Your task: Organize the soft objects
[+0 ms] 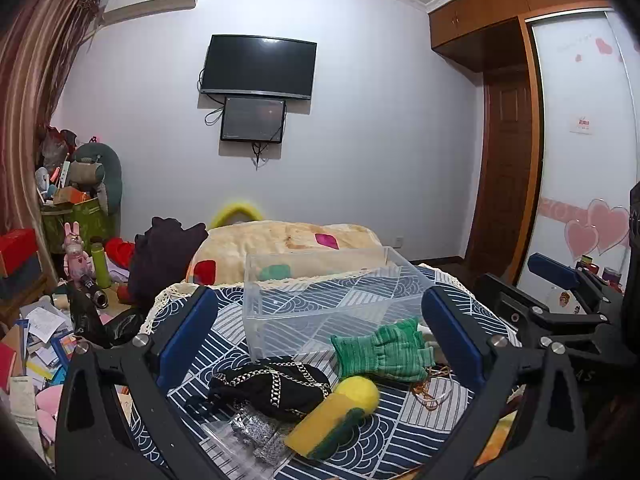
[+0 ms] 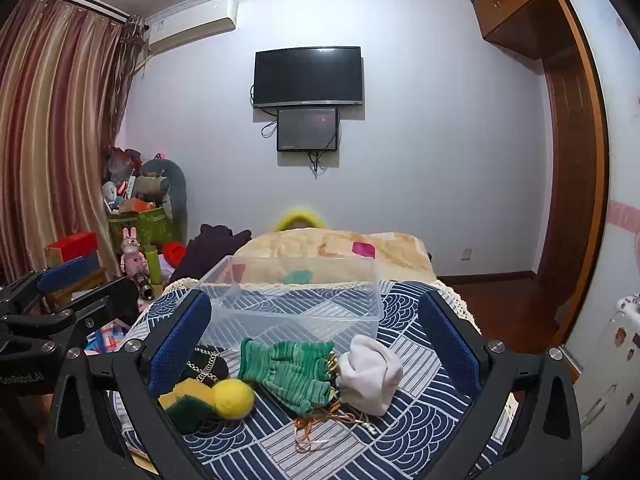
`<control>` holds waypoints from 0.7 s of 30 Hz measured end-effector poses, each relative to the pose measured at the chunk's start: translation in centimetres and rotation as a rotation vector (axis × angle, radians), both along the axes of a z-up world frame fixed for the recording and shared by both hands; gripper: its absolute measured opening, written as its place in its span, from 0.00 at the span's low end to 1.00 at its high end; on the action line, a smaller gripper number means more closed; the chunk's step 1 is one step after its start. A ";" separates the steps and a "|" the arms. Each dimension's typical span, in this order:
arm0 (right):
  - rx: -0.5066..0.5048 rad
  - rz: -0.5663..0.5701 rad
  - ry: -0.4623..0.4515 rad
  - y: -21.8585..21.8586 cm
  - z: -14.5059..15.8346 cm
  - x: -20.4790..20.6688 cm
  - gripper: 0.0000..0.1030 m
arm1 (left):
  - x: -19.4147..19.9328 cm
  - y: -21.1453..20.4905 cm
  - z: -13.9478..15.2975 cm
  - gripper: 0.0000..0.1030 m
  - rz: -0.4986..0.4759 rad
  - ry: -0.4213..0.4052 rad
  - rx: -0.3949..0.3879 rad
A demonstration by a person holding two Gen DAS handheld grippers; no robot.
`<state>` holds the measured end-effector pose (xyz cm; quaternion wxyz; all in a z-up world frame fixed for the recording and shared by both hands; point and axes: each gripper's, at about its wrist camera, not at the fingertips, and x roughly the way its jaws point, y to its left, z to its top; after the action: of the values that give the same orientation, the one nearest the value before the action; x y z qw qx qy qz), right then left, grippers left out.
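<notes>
The soft things lie in a loose heap just in front of the clear plastic bin (image 2: 288, 304), on my side of it, and the bin itself holds nothing yet. Nearest its front wall is the green knit glove (image 2: 290, 372); touching the glove on the right is a bunched white sock (image 2: 370, 376). Left of the glove sit the yellow ball (image 2: 233, 397) and, against it, the yellow-and-green sponge (image 2: 184, 404). Further left of the bin's front, a black cloth with a chain trim (image 1: 276, 388) rests over a crinkly silver packet (image 1: 260, 432).

My right gripper (image 2: 316, 336) is spread wide and holds nothing, framing glove and sock. My left gripper (image 1: 316, 332) is likewise spread and empty, with the black cloth and sponge between its fingers.

The risk, as I judge it, is the thin orange string (image 2: 320, 426) tangled under the glove and sock: pinch either and it may drag along. The ball could roll off the patterned cloth (image 2: 416, 364) if the sponge is nudged. The light bin may slide backward if I bump its wall.
</notes>
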<state>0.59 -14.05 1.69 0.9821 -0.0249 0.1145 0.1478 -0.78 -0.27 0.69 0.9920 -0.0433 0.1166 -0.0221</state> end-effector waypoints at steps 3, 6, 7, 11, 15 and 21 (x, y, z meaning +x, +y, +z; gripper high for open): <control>0.003 0.002 0.000 0.0 0.0 0.0 1.00 | 0.0 0.1 0.0 1.00 0.002 -0.003 0.004; 0.007 0.003 0.003 0.1 0.0 0.0 1.00 | 0.1 0.1 0.0 1.00 0.002 -0.002 0.003; 0.007 0.003 0.003 0.1 0.0 0.0 1.00 | 0.0 0.1 0.0 1.00 0.002 -0.002 0.003; 0.003 0.002 0.002 0.1 0.0 0.0 1.00 | 0.0 0.1 0.0 1.00 0.001 -0.003 0.003; 0.001 0.001 0.002 0.0 0.0 0.1 1.00 | 0.0 0.1 0.0 1.00 -0.001 -0.003 0.003; 0.002 0.000 -0.005 -0.1 0.0 0.1 1.00 | 0.0 -0.1 0.1 1.00 -0.003 -0.008 0.005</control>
<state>0.69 -14.14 1.64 0.9824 -0.0243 0.1120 0.1476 -0.79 -0.33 0.74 0.9925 -0.0408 0.1126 -0.0232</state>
